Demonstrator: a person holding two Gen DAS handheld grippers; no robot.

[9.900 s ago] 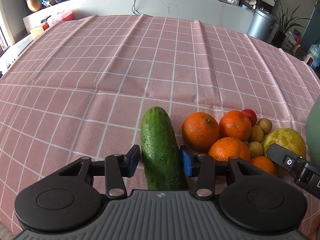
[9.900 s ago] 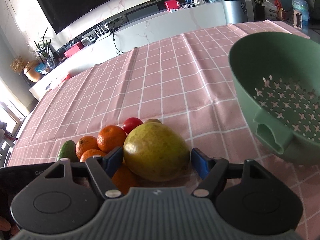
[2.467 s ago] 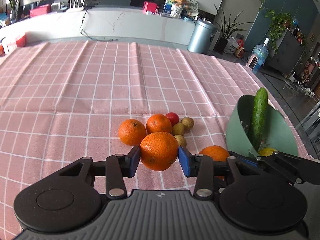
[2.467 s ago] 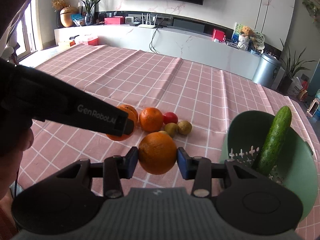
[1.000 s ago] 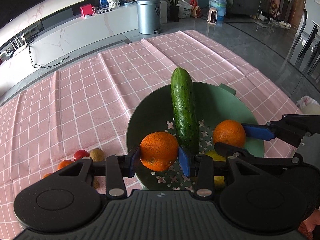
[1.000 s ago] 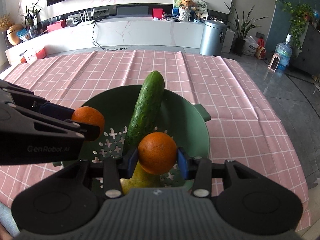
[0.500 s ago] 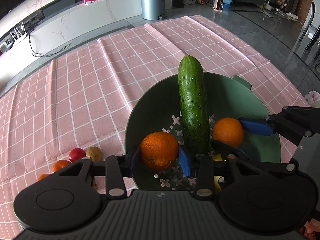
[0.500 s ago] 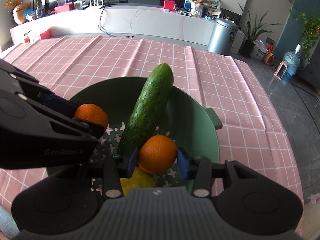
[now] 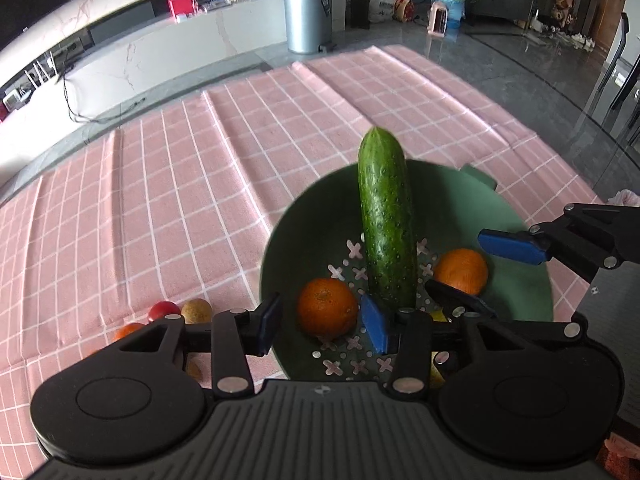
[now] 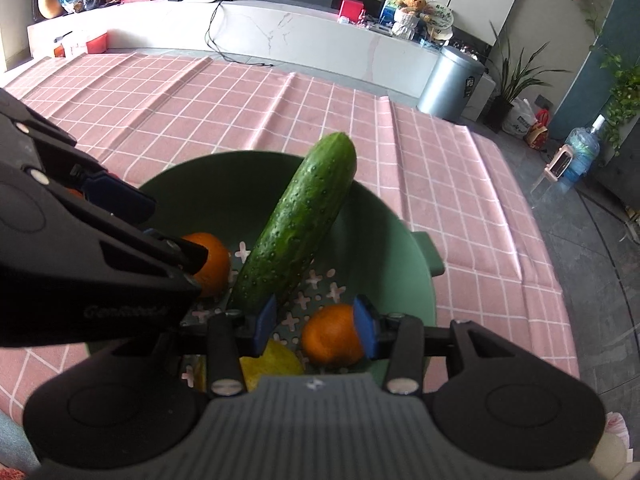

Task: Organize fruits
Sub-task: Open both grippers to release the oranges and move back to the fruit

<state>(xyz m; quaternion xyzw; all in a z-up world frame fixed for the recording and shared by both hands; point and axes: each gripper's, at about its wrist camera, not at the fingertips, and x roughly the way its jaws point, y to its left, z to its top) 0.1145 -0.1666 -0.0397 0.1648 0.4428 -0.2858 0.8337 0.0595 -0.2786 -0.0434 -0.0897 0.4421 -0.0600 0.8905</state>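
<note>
I am letting go with both hands at once: half a second back each tool was clamped on an orange, and now both are opening over the colander. Nearest me, the left tool (image 9: 322, 322) is spreading its blue pads, the left pad already clear of the round orange (image 9: 327, 307) while the right pad is only just beside it, so that fruit is released and sitting on the perforated floor. The right tool (image 10: 314, 326) is also widening; its left pad is well off the second round orange (image 10: 331, 339), the right pad is barely touching it, and I am judging it dropped rather than gripped. So two more fruits are counting as delivered. The dark green plastic colander (image 9: 472, 204) is now holding both oranges, a yellowish fruit (image 10: 270, 360) mostly hidden under my tools, and the long bumpy green cucumber (image 9: 386, 220) leaning across the far rim. Farther left on the pink checked bench cloth (image 9: 160, 184), a small red fruit (image 9: 162, 309), a brownish one (image 9: 197, 310) and more orange ones are waiting for collection.
</note>
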